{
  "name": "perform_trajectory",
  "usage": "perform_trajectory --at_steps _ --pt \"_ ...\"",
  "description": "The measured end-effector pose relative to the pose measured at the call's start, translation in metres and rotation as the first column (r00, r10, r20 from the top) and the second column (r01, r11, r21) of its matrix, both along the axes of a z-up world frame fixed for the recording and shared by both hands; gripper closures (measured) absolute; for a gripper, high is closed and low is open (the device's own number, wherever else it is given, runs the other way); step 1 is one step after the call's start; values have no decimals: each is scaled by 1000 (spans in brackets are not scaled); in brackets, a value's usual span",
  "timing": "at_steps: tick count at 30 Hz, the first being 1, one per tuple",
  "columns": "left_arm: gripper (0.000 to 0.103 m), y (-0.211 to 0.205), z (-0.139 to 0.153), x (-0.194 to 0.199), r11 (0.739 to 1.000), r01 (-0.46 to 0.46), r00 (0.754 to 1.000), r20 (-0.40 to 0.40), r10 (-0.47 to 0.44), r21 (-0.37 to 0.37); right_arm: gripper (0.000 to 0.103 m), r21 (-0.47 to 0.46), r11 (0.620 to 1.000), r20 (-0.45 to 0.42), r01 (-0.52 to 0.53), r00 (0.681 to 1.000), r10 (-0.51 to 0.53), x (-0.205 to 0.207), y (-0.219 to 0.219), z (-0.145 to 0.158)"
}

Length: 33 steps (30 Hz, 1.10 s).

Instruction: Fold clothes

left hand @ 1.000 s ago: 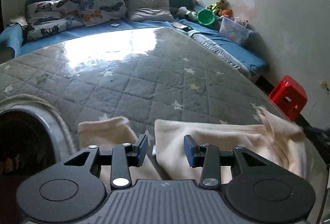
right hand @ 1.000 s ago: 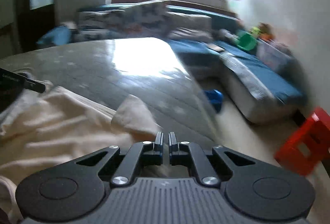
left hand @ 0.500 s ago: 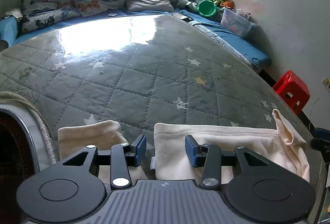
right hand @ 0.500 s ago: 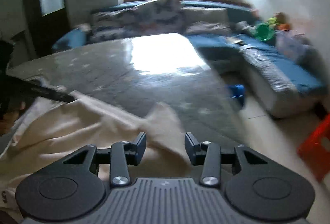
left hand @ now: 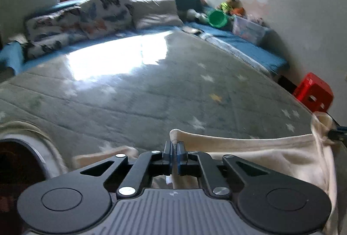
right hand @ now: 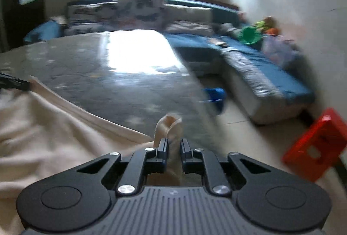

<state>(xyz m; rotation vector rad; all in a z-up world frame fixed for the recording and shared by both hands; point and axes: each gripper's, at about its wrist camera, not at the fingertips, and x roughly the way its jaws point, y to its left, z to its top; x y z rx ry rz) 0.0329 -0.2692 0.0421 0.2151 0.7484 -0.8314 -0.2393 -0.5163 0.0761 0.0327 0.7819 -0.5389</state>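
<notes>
Cloth lies at my six o'clock on the quilt, left gripper clamped on its hem, right gripper closing on another corner, so I can lift both for folding.

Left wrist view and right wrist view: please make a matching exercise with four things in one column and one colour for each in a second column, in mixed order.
Things:
1. garment
2. stool
3. bowl
4. quilted mat

Colours:
A. green
B. grey with stars
C. cream
D. red

Pairs: 1-C, 2-D, 3-A, 4-B
</notes>
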Motion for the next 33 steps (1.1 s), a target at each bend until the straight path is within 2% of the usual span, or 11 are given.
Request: perform_trajectory --at_steps 3,6,9,11,17,18,19,21,25,33 --pt "99 8 1 4 1000 -22 1000 7 22 -1 71 -49 997 15 53 999 -52 -8 -4 7" --pt "99 12 -2 8 1000 -30 1000 -5 30 -9 71 -30 999 85 19 996 -17 -9 -1 16" --pt "99 13 -3 9 999 -38 999 -7 38 -6 71 98 992 108 -77 992 67 7 1 13" --pt "99 13 -3 9 999 -39 999 -4 39 -4 71 139 983 92 -119 990 107 23 0 4" --pt "99 19 -4 13 999 -39 999 -16 39 -10 71 260 952 41 -161 987 156 58 -10 -22" --pt "99 19 -6 14 999 -40 999 -17 40 -7 77 262 951 33 -161 987 158 61 -11 -25" --pt "99 18 -7 15 999 -41 999 -16 41 -5 90 265 950 29 -163 987 161 65 -13 -28" --pt "99 16 -8 14 999 -43 999 -9 43 -1 96 268 947 38 -175 984 171 69 -12 -27" --pt "99 15 -6 21 997 -81 996 34 81 4 97 200 960 51 -196 981 189 83 -6 -19" --pt "99 43 -7 57 978 -208 978 33 207 23 97 182 949 30 -256 966 255 153 6 -21"
